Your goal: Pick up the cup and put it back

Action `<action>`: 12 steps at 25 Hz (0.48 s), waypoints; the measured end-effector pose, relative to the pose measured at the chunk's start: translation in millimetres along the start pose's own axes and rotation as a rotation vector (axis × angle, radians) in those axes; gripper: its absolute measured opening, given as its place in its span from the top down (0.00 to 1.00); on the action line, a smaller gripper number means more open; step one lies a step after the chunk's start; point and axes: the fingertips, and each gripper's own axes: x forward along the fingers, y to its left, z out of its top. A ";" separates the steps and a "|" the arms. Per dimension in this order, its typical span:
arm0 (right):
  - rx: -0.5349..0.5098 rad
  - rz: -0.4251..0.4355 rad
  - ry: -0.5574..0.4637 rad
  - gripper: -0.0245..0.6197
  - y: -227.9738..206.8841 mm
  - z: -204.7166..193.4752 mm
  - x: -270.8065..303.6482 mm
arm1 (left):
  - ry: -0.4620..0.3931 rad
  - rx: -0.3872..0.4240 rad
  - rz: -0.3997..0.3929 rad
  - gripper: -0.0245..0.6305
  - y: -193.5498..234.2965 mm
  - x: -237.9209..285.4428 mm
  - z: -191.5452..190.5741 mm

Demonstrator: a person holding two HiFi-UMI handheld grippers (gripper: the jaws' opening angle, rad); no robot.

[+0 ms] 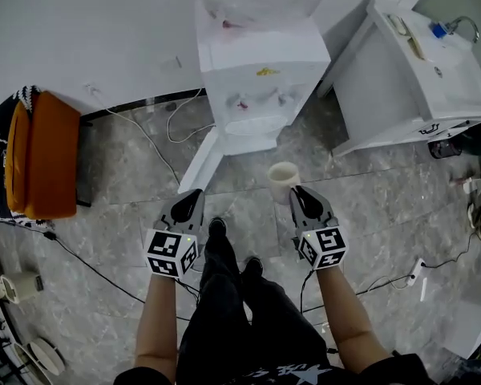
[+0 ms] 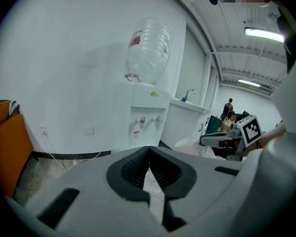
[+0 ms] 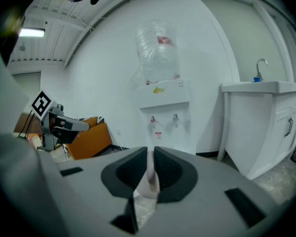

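Observation:
A cream paper cup [image 1: 282, 180] hangs above the grey floor in front of the water dispenser [image 1: 259, 70], with my right gripper [image 1: 296, 191] shut on its rim. In the right gripper view a strip of the cup's wall [image 3: 148, 183] is pinched between the dark pads of that gripper [image 3: 151, 153]. My left gripper [image 1: 194, 193] is level with it on the left, jaws together and holding nothing. In the left gripper view its tips [image 2: 149, 149] meet, with only floor behind them, and the dispenser [image 2: 147, 107] stands ahead.
A white sink cabinet [image 1: 413, 83] stands right of the dispenser. An orange seat [image 1: 42, 156] is at the left wall. Cables [image 1: 148, 139] and a power strip [image 1: 418, 270] lie on the marble floor. The person's legs and shoes [image 1: 217, 229] are between the grippers.

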 end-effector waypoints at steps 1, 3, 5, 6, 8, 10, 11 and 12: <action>0.002 -0.002 -0.004 0.89 -2.2 -6.9 13.4 | -0.003 0.002 0.005 0.95 11.9 8.7 -7.2; 0.003 -0.003 -0.011 0.89 -7.2 -22.1 38.9 | -0.005 0.001 0.016 0.95 33.4 26.5 -24.4; -0.006 0.000 -0.015 0.89 -11.6 -36.5 63.1 | -0.007 -0.003 0.024 0.95 50.5 44.0 -42.8; -0.013 0.003 -0.017 0.89 -13.2 -43.9 75.3 | -0.008 -0.004 0.026 0.95 57.7 52.3 -51.6; -0.024 0.010 -0.018 0.89 -16.9 -61.0 100.4 | -0.013 -0.005 0.034 0.95 72.7 68.7 -67.7; -0.030 0.018 -0.016 0.89 -23.2 -81.3 127.3 | -0.023 -0.012 0.060 0.95 93.2 85.4 -79.9; -0.032 0.022 -0.014 0.89 -27.1 -92.6 140.9 | -0.032 -0.020 0.076 0.95 105.2 93.5 -84.1; -0.033 0.025 -0.010 0.89 -31.1 -104.7 153.8 | -0.042 -0.029 0.090 0.95 117.5 101.4 -87.6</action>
